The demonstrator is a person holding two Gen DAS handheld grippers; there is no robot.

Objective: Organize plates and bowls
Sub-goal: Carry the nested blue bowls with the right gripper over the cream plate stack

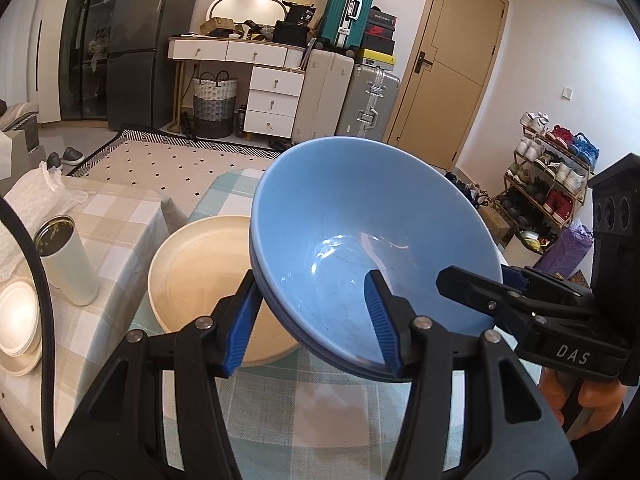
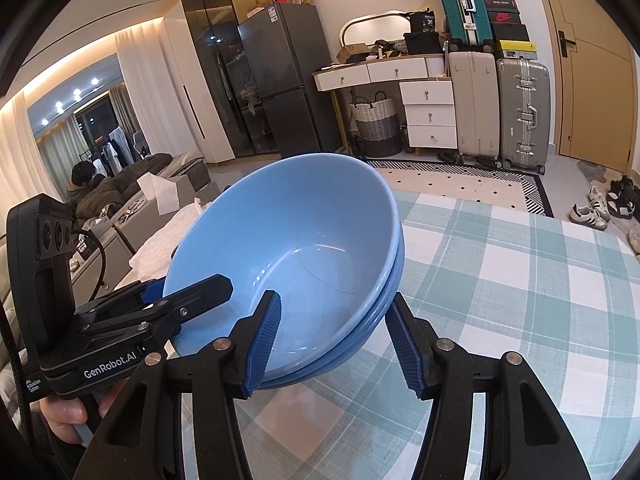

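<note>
A stack of blue bowls (image 1: pixel 360 232) is held tilted in the air above the green checked table (image 1: pixel 304 408). My left gripper (image 1: pixel 308 320) is shut on the stack's near rim, one finger inside and one outside. My right gripper (image 2: pixel 334 340) grips the opposite rim the same way; it also shows in the left wrist view (image 1: pixel 480 280). The stack (image 2: pixel 296 240) fills the right wrist view, with my left gripper (image 2: pixel 192 292) at its left rim. A cream plate (image 1: pixel 200 276) lies on the table below and left of the bowls.
A white tumbler (image 1: pixel 66 264) and stacked white dishes (image 1: pixel 18 320) sit on the beige checked table at left. A crumpled white bag (image 1: pixel 36 184) lies behind them. Beyond the green table (image 2: pixel 520 280) are a patterned rug, suitcases and a shoe rack.
</note>
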